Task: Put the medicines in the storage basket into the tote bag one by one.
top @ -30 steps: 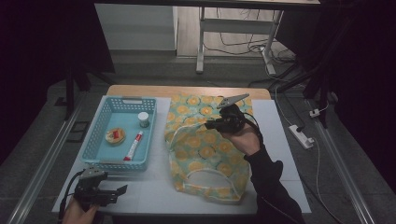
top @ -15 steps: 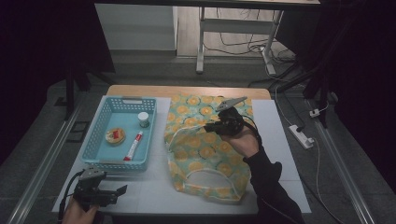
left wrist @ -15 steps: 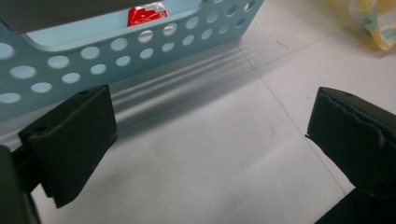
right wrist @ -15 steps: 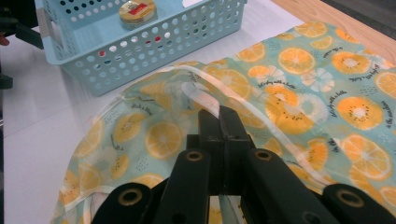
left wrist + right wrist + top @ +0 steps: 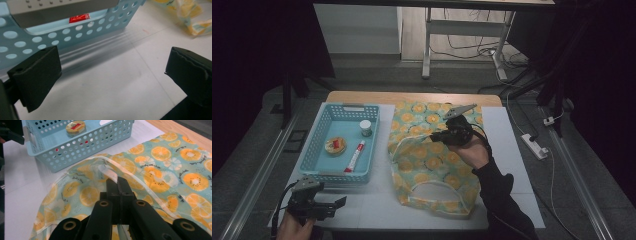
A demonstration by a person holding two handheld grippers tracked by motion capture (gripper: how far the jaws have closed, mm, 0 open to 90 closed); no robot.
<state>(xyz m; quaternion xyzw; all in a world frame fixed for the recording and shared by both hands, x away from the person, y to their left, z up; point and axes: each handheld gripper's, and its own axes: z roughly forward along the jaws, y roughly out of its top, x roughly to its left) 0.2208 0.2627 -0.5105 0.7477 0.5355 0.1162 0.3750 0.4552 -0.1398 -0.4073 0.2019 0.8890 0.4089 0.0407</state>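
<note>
- Since a second ago: both hands in the same spots; bag edge under the right gripper (image 5: pixel 439 136) looks lifted a little higher
- Right gripper: jaws pressed together, pinching the clear strap (image 5: pixel 108 173) of the orange-print bag (image 5: pixel 432 165)
- Bag lies on the white mat (image 5: pixel 377 210), just right of the blue basket (image 5: pixel 323 172)
- Left gripper (image 5: pixel 337 204): jaws wide apart, nothing between them, near the table's front left
- Writing: small script on the bag print, too blurred to read; red label on the tube (image 5: pixel 354 156), unreadable
</note>
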